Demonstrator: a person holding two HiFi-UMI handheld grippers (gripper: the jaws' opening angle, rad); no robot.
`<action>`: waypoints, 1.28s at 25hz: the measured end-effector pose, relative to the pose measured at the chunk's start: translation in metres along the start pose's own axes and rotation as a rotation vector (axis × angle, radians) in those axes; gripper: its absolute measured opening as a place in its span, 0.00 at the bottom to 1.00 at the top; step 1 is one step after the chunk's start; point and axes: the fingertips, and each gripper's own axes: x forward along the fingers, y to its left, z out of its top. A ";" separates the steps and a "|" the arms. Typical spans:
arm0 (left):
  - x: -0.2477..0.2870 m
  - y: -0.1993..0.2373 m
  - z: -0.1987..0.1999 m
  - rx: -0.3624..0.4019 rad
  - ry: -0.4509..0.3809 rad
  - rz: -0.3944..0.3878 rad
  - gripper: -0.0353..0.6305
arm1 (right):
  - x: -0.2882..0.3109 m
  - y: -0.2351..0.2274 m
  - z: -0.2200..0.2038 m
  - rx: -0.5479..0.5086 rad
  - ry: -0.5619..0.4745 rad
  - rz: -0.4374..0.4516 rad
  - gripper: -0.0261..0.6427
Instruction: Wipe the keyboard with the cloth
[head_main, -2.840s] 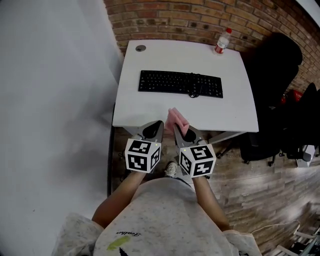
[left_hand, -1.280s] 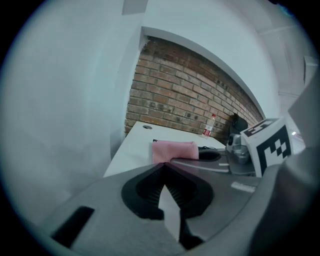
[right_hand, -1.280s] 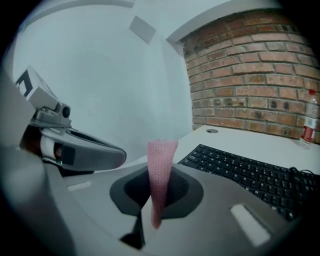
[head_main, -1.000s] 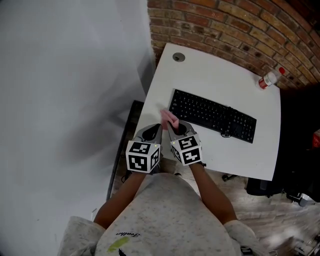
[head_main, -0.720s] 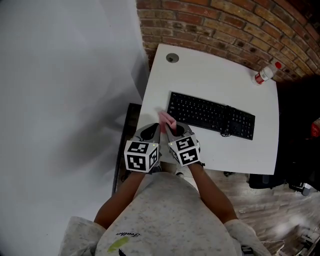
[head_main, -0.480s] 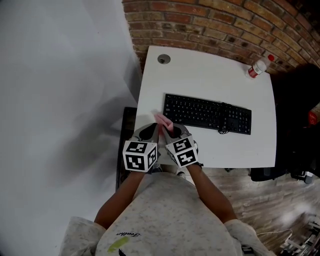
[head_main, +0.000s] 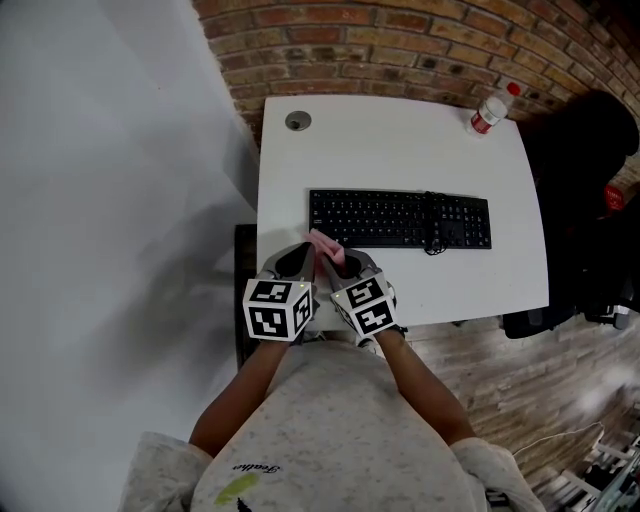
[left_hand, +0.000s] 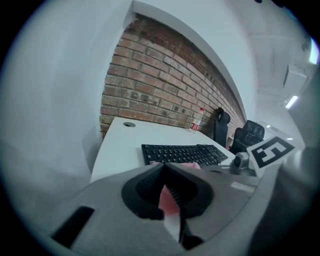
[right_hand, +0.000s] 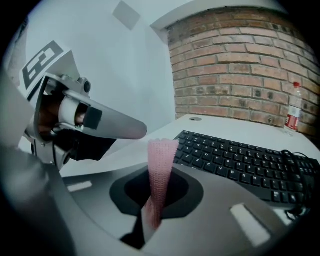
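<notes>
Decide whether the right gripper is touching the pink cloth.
Touching. In the right gripper view, the right gripper has its jaws shut on the pink cloth, which stands up from between them above the desk.

1. Head view: only a pink tip of the cloth shows ahead of the left gripper and right gripper; the rest lies hidden beneath their bodies.
2. Left gripper view: a pink sliver sits in the hollow of its closed jaws; how far it reaches past them is masked.
3. The keyboard, ahead of the right gripper, is cut off by the frame edge on that gripper's right.
4. The bottle, far beyond both tools, carries a label too small to read.
5. A dark chair, right of the right gripper, runs out of frame.
</notes>
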 end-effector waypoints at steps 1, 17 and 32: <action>0.001 -0.002 0.001 0.004 0.003 -0.005 0.05 | -0.002 -0.002 0.000 0.004 0.001 -0.007 0.08; 0.025 -0.027 0.004 0.051 0.034 -0.092 0.05 | -0.028 -0.039 -0.013 0.074 -0.005 -0.129 0.08; 0.043 -0.051 0.005 0.100 0.080 -0.196 0.05 | -0.050 -0.067 -0.027 0.144 0.007 -0.251 0.08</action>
